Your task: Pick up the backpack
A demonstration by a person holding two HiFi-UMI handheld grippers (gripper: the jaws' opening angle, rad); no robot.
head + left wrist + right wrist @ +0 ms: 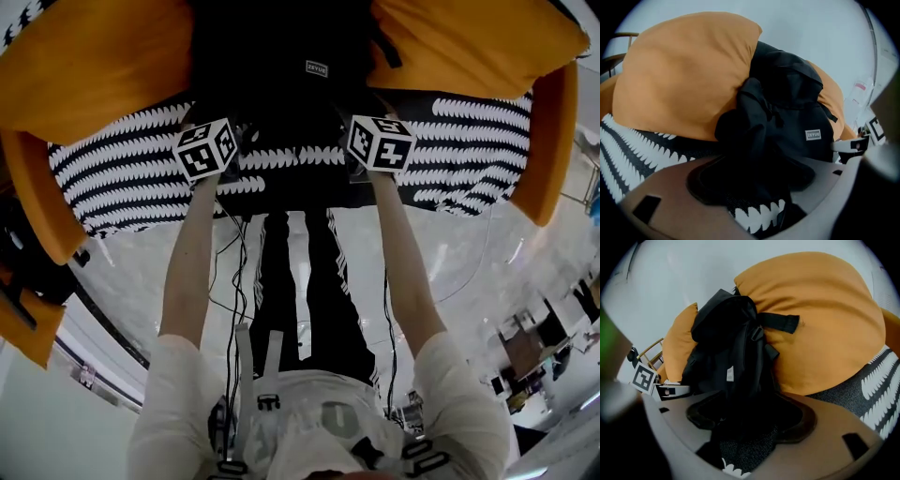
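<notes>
Left gripper (754, 180) and right gripper (747, 420) each pinched loose backpack (787, 103) fabric between their fingers. Thin folds could slip out under load, dropping it.

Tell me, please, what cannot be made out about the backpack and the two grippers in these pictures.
Left gripper view: the left gripper hides the bottom of the backpack.
Right gripper view: the right gripper hides it too; the label is too small to read.
Head view: the backpack runs off the top edge, its black folds lost in shadow.
Head view: the marker cubes cover both grippers' jaws.
</notes>
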